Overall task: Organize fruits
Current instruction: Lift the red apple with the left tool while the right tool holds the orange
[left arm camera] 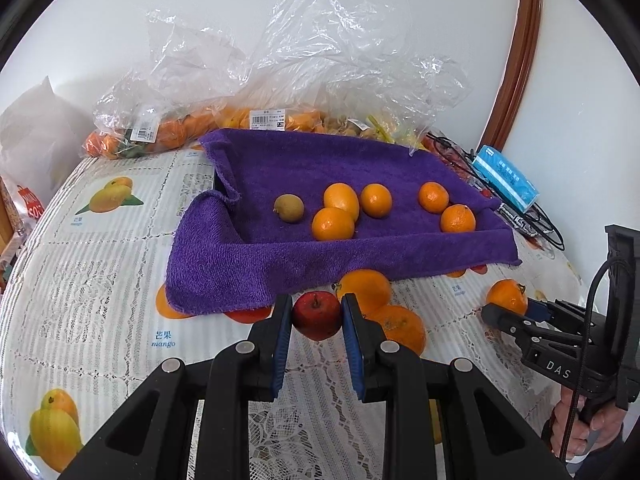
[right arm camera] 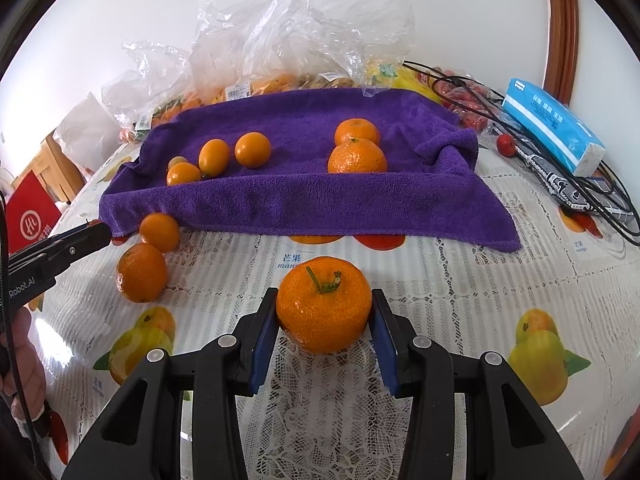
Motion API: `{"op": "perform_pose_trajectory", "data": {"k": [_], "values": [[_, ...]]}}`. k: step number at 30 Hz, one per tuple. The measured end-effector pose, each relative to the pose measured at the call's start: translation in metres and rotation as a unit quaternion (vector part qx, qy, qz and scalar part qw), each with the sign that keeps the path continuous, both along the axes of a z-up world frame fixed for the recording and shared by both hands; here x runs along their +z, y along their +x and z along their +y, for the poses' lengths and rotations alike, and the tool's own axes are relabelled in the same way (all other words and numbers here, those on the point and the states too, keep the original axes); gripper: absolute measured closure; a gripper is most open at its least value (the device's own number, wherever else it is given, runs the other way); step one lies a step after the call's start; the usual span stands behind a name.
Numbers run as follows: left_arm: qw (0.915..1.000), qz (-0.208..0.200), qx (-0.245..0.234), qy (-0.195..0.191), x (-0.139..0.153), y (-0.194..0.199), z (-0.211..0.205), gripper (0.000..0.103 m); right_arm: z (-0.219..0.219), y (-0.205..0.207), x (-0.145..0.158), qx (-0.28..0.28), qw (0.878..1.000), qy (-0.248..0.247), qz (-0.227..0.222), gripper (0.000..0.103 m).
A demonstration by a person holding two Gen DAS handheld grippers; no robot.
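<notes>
Fruit-print tablecloth [left arm camera: 100,264], purple towel [left arm camera: 320,160] lining tray as collection spot. Left gripper [left arm camera: 316,314] clamps red apple [left arm camera: 317,315]; right gripper [right arm camera: 324,312] clamps mandarin [right arm camera: 324,308], both apparently tray-bound.

We see a blue tissue pack [right arm camera: 554,126] lying on tangled black cables [right arm camera: 592,196] at the worktop's [right arm camera: 460,280] right edge. A red carton [right arm camera: 30,220] stands far left.

Bagged fruit [left arm camera: 168,136] blurred behind plastic
</notes>
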State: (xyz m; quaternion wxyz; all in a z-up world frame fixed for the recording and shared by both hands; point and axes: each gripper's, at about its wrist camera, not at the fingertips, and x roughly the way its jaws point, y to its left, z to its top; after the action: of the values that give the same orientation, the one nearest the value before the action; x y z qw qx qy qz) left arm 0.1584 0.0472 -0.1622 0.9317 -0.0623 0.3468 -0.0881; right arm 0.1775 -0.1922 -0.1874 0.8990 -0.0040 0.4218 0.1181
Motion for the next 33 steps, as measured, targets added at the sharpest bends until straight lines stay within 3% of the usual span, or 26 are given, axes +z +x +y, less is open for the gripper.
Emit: {"op": "perform_pose_trajectory", "data": {"k": [33], "values": [[0.9994, -0.026, 0.000, -0.022, 0.0078, -0.0083, 0.0060, 0.079, -0.0059, -0.0029, 0.0025, -0.016, 1.000, 0.017, -0.007, 0.059]]}}
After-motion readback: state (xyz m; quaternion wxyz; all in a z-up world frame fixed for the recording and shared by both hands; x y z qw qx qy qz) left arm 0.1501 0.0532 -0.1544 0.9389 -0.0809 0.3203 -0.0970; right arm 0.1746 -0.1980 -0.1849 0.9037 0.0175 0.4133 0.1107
